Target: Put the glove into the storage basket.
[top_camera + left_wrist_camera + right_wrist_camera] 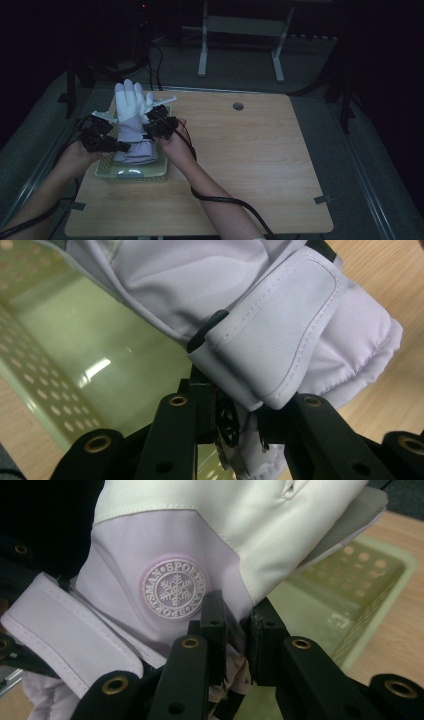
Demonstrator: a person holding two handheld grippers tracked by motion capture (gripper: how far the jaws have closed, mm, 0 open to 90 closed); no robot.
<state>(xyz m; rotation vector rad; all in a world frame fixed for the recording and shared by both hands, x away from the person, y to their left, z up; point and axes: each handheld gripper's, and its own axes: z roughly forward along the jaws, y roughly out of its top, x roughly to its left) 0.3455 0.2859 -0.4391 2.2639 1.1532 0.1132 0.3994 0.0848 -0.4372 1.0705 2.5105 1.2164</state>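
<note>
White and pale lilac fabric is what I'm handling: a padded glove (131,116) held over the green perforated basket (131,172) at the table's (250,150) near-left corner. Starting at the left of the high view, my left gripper (112,145) has its jaws pinched on the cuff end, and in the left gripper view the stitched wrist strap (280,340) folds just above those jaws, with the basket floor beneath. That forearm comes in low from the bottom left, hand level with the basket rim. Moving right, the glove's long axis runs from the cuff near me up and away to the fingers, which point towards the far edge. My right gripper (150,125) is clamped on the glove's side just under the round snowflake badge (173,590). That arm crosses in from the lower right, wrist bent inward. Both hands sit equally close; as I judge it, the basket lies straight below, so lowering comes next.
</note>
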